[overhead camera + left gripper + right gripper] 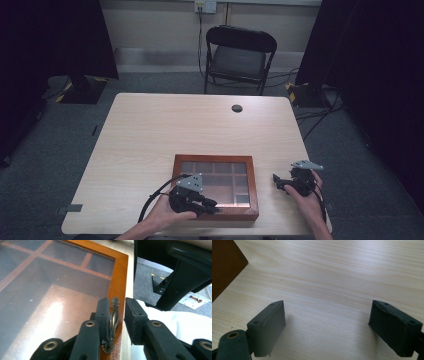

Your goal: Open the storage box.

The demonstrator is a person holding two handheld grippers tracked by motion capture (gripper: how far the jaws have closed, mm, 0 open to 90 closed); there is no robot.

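Left gripper [117,315] astride box handle [112,325], seemingly unpinched.

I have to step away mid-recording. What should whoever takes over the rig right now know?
Left gripper: jaws nearly closed around the metal handle on the near frame edge of the wooden box; one jaw is against it, the other not visibly pressing.
Right gripper: jaws open, holding nothing, over bare table right of the box.
Done: handle reached.
Left: the glass lid looks closed; finish the grip, then probably lift it.
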